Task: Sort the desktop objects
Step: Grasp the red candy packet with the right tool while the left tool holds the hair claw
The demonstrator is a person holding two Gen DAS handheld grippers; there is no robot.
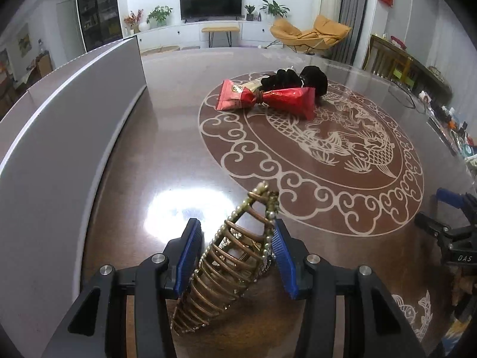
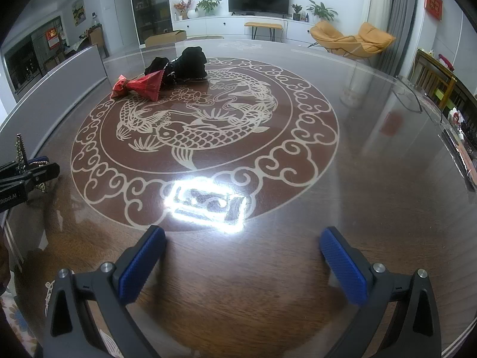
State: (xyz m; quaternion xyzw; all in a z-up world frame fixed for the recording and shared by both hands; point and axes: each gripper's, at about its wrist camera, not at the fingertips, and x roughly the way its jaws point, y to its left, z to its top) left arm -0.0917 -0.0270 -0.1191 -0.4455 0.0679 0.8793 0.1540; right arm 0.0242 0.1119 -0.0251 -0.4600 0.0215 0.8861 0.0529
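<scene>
Left gripper (image 1: 235,256): blue pads pinched the gold pearl-studded metal hair claw (image 1: 226,268), held over the near edge of the brown fish-patterned table (image 1: 387,268).
Right gripper (image 2: 243,264): spread wide, holding nothing.
Handling: the claw looked light, rigid and slippery; the grip belonged across its ribbed sides.
Unclear: the grey box (image 1: 59,137) hid its interior; the black cloth bundle (image 1: 298,79) sat partly behind the red foil candy wrapper (image 1: 265,98).

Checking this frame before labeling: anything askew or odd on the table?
Mostly fine. The gold hair claw sits skewed between the left gripper pads, tilted diagonally rather than square. The red candy wrapper lies piled against the black scrunchie. The right gripper is open, holding nothing. No spills or damage.
</scene>
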